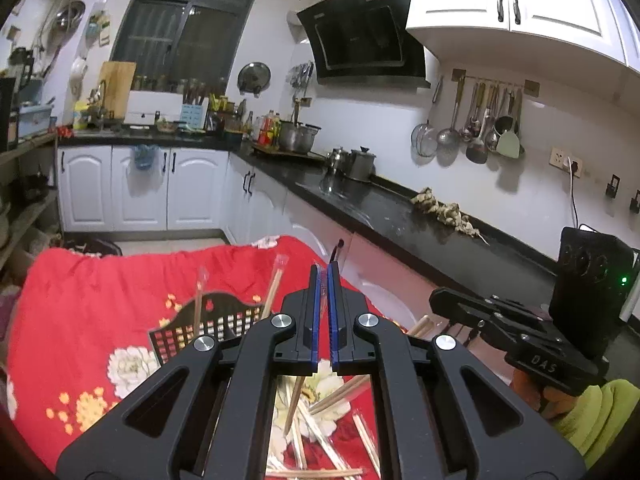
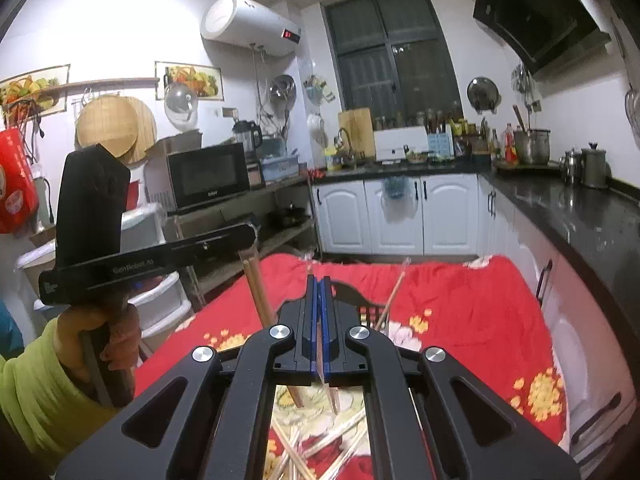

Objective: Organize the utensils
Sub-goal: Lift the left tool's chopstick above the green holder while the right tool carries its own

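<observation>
Several wrapped wooden chopsticks lie in a loose pile on the red floral cloth, below both grippers. A black lattice utensil holder stands on the cloth with two wrapped chopsticks upright in it. My left gripper is shut and holds a pair of chopsticks that hangs below its fingers. My right gripper is shut on a pair of chopsticks that hangs beneath it. The left gripper's chopsticks also show in the right wrist view. The holder shows behind the right fingers.
A black counter runs along the right with pots, a kettle and a ginger pile. White cabinets stand beyond the cloth. A shelf with a microwave stands at left.
</observation>
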A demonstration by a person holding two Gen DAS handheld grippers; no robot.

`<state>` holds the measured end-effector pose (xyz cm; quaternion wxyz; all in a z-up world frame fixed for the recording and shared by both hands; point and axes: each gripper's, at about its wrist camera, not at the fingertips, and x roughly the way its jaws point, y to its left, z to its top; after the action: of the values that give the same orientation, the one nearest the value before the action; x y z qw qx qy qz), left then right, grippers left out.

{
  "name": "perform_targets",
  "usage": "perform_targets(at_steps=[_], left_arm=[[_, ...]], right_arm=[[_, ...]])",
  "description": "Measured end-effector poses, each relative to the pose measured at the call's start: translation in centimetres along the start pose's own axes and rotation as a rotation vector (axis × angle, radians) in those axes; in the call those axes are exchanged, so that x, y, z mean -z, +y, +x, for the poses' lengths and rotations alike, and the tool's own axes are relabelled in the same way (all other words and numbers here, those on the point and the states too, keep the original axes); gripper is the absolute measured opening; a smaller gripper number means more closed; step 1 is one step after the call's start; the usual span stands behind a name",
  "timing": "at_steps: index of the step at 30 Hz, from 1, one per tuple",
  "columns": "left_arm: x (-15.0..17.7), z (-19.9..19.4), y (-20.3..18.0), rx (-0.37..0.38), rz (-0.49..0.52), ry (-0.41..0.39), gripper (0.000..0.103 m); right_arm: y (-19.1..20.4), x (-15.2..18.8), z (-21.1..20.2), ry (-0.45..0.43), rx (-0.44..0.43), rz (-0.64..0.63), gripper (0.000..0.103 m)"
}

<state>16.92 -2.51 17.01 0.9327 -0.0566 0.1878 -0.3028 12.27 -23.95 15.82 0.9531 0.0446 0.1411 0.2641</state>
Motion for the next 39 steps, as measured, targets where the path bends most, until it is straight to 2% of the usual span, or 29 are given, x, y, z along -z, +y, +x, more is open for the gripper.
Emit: perform_targets(at_steps=[14,20,27,39], left_arm=[[-4.2,-0.1,0.6,-0.046,0.01,-0.082,0.001],[-5.2,0.8,0.9,-0.072,0.022,-0.093,0.001],[-5.2,1.9,1.7,-0.091,0.018,-0.104,0.001],[-4.8,3.7,3.9,-0.123,-0.017,-0.13,0.001]], right_arm=[[-0.8,-4.9,0.6,-0.078,0.017,-0.008,0.002],[-1.0,-6.3,1.3,-0.103,0.024,-0.005,0.002],[-1.5,-7.5,2.8,-0.117,0.03,0.005,0.002],[-1.8,-7.3,5.8,-0.106,0.037,0.027,0.002]])
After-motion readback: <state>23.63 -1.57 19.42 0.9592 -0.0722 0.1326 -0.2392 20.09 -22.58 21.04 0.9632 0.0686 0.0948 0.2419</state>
